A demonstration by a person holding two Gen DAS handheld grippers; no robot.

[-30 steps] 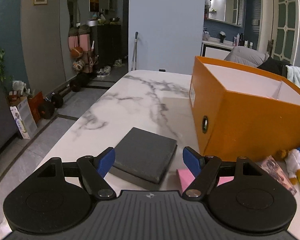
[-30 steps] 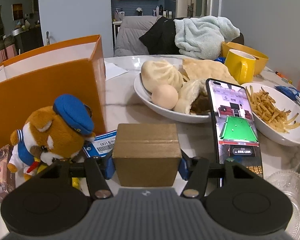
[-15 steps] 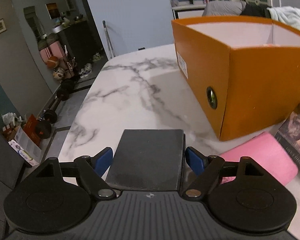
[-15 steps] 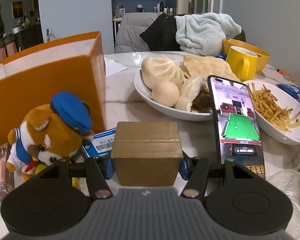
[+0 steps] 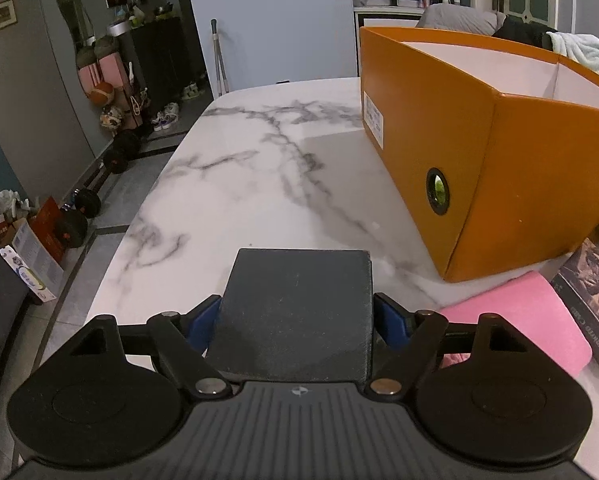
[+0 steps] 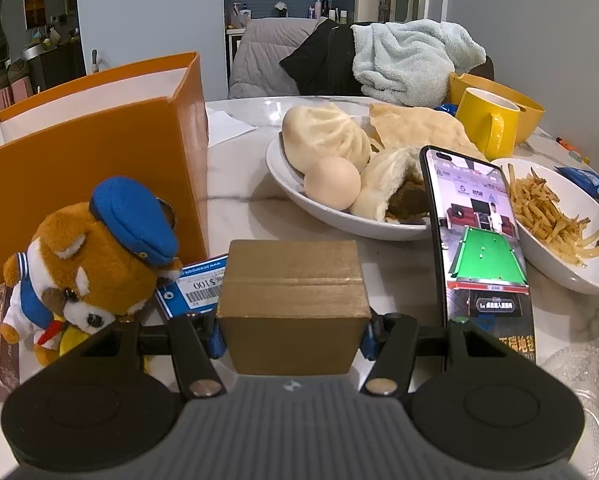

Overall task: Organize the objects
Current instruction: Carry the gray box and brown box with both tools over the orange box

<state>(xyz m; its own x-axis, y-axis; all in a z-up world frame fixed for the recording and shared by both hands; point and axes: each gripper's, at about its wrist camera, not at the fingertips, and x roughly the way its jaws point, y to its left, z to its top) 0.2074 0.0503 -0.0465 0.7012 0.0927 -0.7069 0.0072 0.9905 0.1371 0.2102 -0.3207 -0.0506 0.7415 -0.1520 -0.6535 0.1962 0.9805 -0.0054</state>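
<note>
Dark grey and flat, the slab (image 5: pixel 295 316) lies on the marble worktop (image 5: pixel 259 184) between the blue pads of your left tongs (image 5: pixel 297 322). Those tongs stand wide and have just been opening; the pads sit just beside the slab's two edges, and whether they press on it cannot be told. Ahead of these tongs and to their right stands the open orange box (image 5: pixel 531 184), with a pink roll (image 5: pixel 527 320) just beside the right pad and a printed card box (image 5: pixel 591 300) beyond the roll.

Your right tongs (image 6: pixel 293 334) hold a gold-brown cardboard box (image 6: pixel 293 300), closed on both of its sides. To the left of these tongs sits a plush bear in a blue cap (image 6: pixel 95 260), over a blue price tag (image 6: pixel 195 286), with the orange box (image 6: pixel 99 168) behind it. To the right a phone (image 6: pixel 479 236) stands upright with its screen lit. Ahead lie a white dish of buns and an egg (image 6: pixel 339 168), a bowl of fries (image 6: pixel 559 224) and a yellow mug (image 6: pixel 487 124).
</note>
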